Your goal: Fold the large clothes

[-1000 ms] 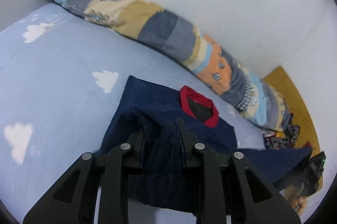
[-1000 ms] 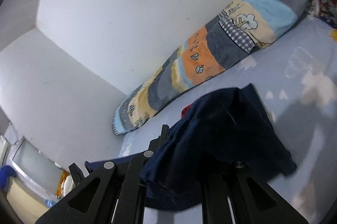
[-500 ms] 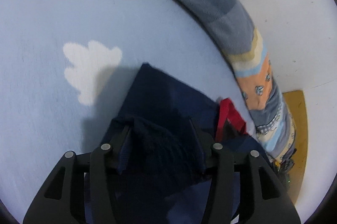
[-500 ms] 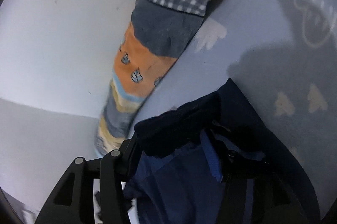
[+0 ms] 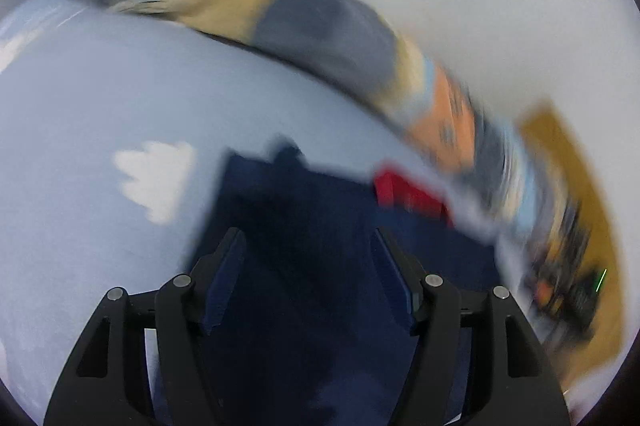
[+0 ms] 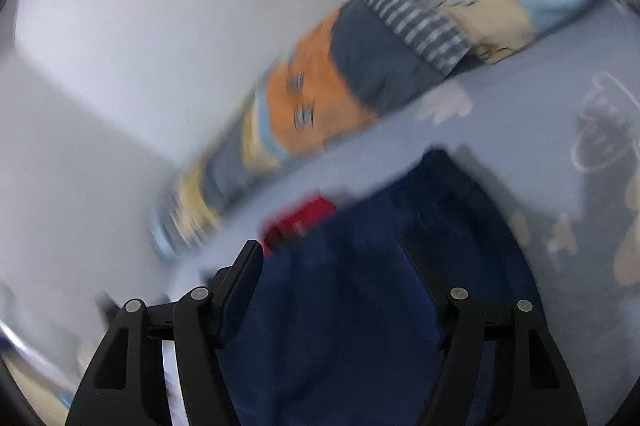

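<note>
1. The left gripper (image 5: 306,246) has its jaws opening, pads apart; the navy sweater (image 5: 304,218) lies just below and ahead, nothing pinched.
2. The right gripper (image 6: 336,258) is likewise opening, with sweater cloth under the gap but unclamped.
3. The sweater rests on the pale blue bedsheet (image 5: 100,114), its red collar (image 5: 408,192) ahead and right of the left gripper; a patchwork quilt roll (image 5: 320,22) lies beyond.
4. It looks soft, limp and fairly thick: likely to sag and bunch. Best pinched at a doubled edge or corner.
</note>
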`<state>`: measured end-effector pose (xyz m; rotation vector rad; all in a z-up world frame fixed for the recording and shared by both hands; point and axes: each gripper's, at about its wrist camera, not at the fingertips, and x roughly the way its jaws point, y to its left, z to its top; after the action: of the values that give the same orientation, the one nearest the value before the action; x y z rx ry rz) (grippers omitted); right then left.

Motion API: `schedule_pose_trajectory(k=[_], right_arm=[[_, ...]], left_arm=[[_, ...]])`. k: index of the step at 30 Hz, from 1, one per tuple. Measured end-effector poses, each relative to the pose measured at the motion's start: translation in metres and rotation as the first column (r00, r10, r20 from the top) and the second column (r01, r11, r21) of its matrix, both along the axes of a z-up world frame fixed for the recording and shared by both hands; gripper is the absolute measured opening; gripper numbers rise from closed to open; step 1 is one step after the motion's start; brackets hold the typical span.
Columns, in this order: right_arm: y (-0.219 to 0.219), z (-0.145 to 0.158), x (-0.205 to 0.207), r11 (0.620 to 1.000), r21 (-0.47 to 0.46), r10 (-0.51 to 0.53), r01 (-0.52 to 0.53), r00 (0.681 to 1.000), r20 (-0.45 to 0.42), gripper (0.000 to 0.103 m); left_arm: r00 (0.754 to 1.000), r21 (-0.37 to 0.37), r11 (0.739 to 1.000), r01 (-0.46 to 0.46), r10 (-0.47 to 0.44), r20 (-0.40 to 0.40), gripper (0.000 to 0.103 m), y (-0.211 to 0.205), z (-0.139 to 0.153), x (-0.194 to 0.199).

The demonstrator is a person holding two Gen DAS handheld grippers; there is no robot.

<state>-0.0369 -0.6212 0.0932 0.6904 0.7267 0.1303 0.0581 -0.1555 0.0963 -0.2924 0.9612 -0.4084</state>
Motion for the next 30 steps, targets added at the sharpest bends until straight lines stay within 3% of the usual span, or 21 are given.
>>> schedule_pose_trajectory(k=[2, 5, 7, 9, 11, 13, 16, 22, 25, 27, 30], right_arm=[[0.024, -0.016, 0.005, 0.994, -0.099, 0.043, -0.049, 0.997, -0.060, 0.062], [0.041, -0.046, 0.009, 0.979, -0.190, 0.054, -0.081, 0.989, -0.141, 0.052], [0.038, -0.059, 0.008, 0.970, -0.231, 0.034, -0.075, 0.984, -0.177, 0.042], [0.023, -0.064, 0.004, 0.968, -0.250, -0.017, -0.032, 0.981, -0.192, 0.020], [0.013, -0.059, -0.004, 0.965, -0.261, -0.086, 0.030, 0.974, -0.208, 0.022], [0.013, -0.047, -0.017, 0.961, -0.266, -0.128, 0.073, 0.972, -0.197, 0.028], [0.032, -0.027, -0.043, 0.980, -0.181, -0.110, 0.081, 0.981, -0.160, 0.033], [0.119, 0.016, -0.110, 0.986, -0.153, -0.083, 0.067, 0.992, -0.099, 0.038], [0.147, 0.024, -0.149, 0.987, -0.140, -0.084, 0.074, 0.994, -0.069, 0.040], [0.158, 0.023, -0.170, 0.983, -0.174, -0.063, 0.054, 0.997, -0.050, 0.040], [0.168, 0.011, -0.193, 0.956, -0.293, -0.036, 0.009, 0.996, -0.086, 0.040]], left_arm=[[0.997, 0.130, 0.989, 0.072, -0.074, 0.012, 0.064, -0.027, -0.018, -0.007], [0.999, 0.306, 0.952, 0.028, -0.036, 0.019, 0.064, -0.031, -0.047, -0.004], [0.999, 0.341, 0.940, -0.007, -0.008, 0.042, 0.064, -0.021, -0.057, -0.003], [0.998, 0.368, 0.929, -0.036, 0.014, 0.061, 0.064, -0.013, -0.059, -0.006], [0.997, 0.396, 0.917, -0.053, 0.026, 0.073, 0.064, -0.012, -0.049, -0.016], [0.995, 0.402, 0.914, -0.063, 0.029, 0.091, 0.064, -0.016, -0.041, -0.027], [0.993, 0.359, 0.931, -0.059, 0.018, 0.116, 0.064, -0.027, -0.018, -0.066], [0.992, 0.323, 0.946, -0.019, -0.022, 0.121, 0.064, -0.064, 0.011, -0.157], [0.993, 0.277, 0.960, -0.045, 0.014, 0.115, 0.066, -0.068, 0.014, -0.202], [0.993, 0.253, 0.966, -0.049, 0.020, 0.116, 0.066, -0.067, 0.009, -0.227], [0.995, 0.313, 0.949, -0.028, -0.002, 0.096, 0.066, -0.070, -0.006, -0.245]])
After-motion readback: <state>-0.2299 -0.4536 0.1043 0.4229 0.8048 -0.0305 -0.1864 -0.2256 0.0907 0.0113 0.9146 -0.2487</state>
